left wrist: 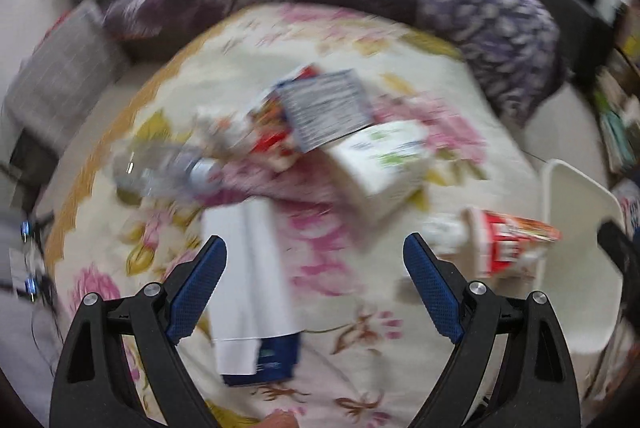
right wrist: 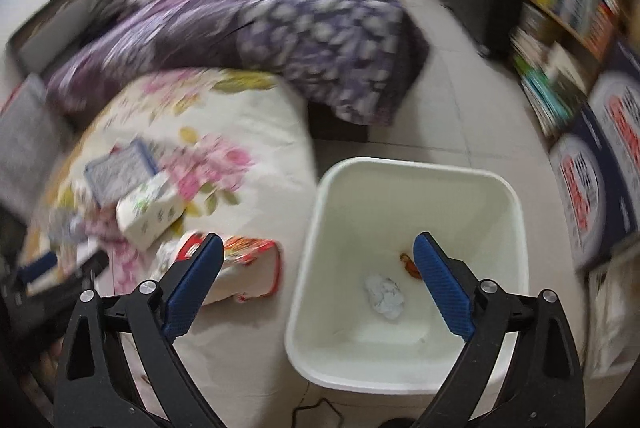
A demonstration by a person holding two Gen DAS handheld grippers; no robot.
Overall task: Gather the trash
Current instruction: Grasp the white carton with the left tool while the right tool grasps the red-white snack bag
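Note:
Trash lies on a floral bed cover (left wrist: pixel 360 308): a white and blue flat packet (left wrist: pixel 252 292), a clear plastic bottle (left wrist: pixel 160 168), a blue-edged box (left wrist: pixel 326 110), a white tissue pack (left wrist: pixel 384 160) and a red and white wrapper (left wrist: pixel 508 240). My left gripper (left wrist: pixel 316 248) is open above the flat packet. My right gripper (right wrist: pixel 318 248) is open over the near rim of a white bin (right wrist: pixel 400 172), which holds a crumpled paper ball (right wrist: pixel 386 296) and an orange scrap (right wrist: pixel 408 264). The wrapper (right wrist: pixel 248 268) lies by the right gripper's left finger.
A purple patterned duvet (right wrist: pixel 280 40) is heaped at the back of the bed. A grey pillow (left wrist: pixel 68 68) lies at the left. Bookshelves (right wrist: pixel 572 28) and blue boxes (right wrist: pixel 600 168) stand on the tiled floor to the right of the bin.

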